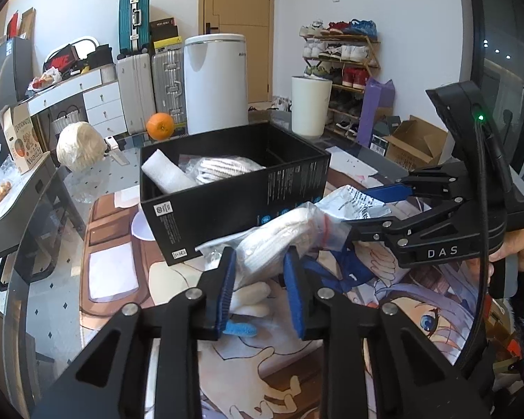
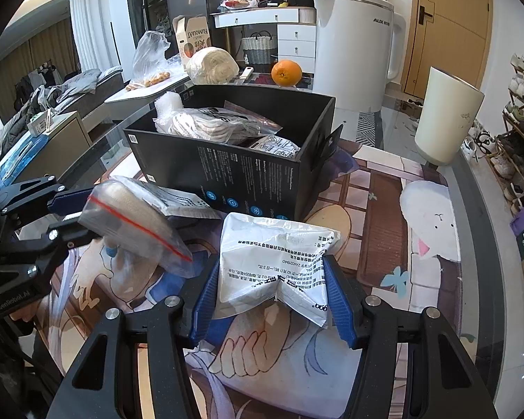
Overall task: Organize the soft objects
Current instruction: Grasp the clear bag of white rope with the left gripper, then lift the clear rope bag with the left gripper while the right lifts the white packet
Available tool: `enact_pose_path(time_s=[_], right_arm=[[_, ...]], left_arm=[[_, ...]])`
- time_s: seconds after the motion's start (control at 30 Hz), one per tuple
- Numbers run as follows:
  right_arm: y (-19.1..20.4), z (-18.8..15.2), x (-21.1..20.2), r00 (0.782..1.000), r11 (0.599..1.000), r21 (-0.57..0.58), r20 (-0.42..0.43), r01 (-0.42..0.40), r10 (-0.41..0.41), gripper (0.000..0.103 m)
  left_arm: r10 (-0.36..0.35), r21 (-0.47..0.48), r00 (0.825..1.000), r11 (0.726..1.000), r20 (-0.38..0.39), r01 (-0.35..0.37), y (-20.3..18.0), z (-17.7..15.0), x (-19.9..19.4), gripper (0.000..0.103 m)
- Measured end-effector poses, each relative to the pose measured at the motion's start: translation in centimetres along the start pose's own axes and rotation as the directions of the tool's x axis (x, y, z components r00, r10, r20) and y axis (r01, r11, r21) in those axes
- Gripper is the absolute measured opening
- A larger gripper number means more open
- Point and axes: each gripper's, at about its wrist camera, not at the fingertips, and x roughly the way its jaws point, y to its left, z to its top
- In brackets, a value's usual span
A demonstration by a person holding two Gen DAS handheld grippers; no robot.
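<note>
A black box (image 1: 227, 195) stands on the printed table mat, also in the right wrist view (image 2: 227, 174); it holds a foam roll (image 1: 166, 173) and bagged white gloves (image 1: 223, 169). My left gripper (image 1: 260, 265) is shut on a clear zip bag of white gloves (image 1: 279, 241), held above the mat in front of the box; it also shows in the right wrist view (image 2: 136, 223). My right gripper (image 2: 272, 279) is shut on a white printed packet (image 2: 272, 258), held close beside the glove bag; the packet shows in the left wrist view (image 1: 356, 200).
An orange (image 1: 160, 125), a cabbage-like ball (image 1: 78, 145), a white appliance (image 1: 216, 83) and a white cylinder (image 1: 311, 104) stand behind the box. The mat (image 2: 384, 209) covers the glass table. A shoe rack (image 1: 342, 66) stands at the far wall.
</note>
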Motion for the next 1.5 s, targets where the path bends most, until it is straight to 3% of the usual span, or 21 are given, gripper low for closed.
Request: enact_pose_path(time_s=[0.37,0.53,0.7,0.83,0.9,0.97,1.0,1.5], right_arm=[[-0.1,-0.1,-0.5,1.0,1.0,-0.004,0.02,0.0,0.001,0.057],[-0.1,0.0,-1.1,0.999,1.0,-0.005,0.039,-0.001,0.001,0.057],[-0.3,0.0,-1.3,0.999,1.0,-0.006,0.043,-0.001,0.001,0.057],[-0.3,0.1,-1.4,0.999,1.0,-0.006,0.041,0.0,0.001,0.057],[-0.4,0.1,-1.4,0.999,1.0,-0.004,0.041,0.001,0.0,0.057],[-0.4,0.0,-1.4,0.999,1.0,-0.005,0.04,0.001,-0.001,0.057],[-0.4,0.0,-1.4,0.999,1.0,-0.004,0.041,0.003,-0.002,0.057],[-1.2,-0.1,-1.5,0.999,1.0,0.008,0.039,0.008,-0.009,0.057]], left_arm=[[0.001,0.002,1.0,1.0,0.03,-0.001,-0.1,0.1,-0.6,0.007],[-0.003,-0.001,0.999,1.0,0.051,0.003,-0.2,0.3,-1.1,0.005],[-0.012,0.03,1.0,0.999,0.021,0.012,-0.6,0.1,-0.2,0.006],[-0.037,0.084,0.999,0.996,-0.017,0.038,-1.8,-0.2,0.4,0.012],[-0.021,0.108,0.999,0.994,-0.03,0.024,-2.4,-0.2,0.7,0.022],[-0.028,0.118,0.999,0.992,-0.036,0.032,-2.6,-0.2,0.8,0.043],[-0.03,0.125,0.999,0.992,-0.036,0.035,-2.8,-0.1,0.8,0.046],[0.036,0.178,0.993,0.984,-0.114,-0.015,-3.6,0.8,3.6,0.052]])
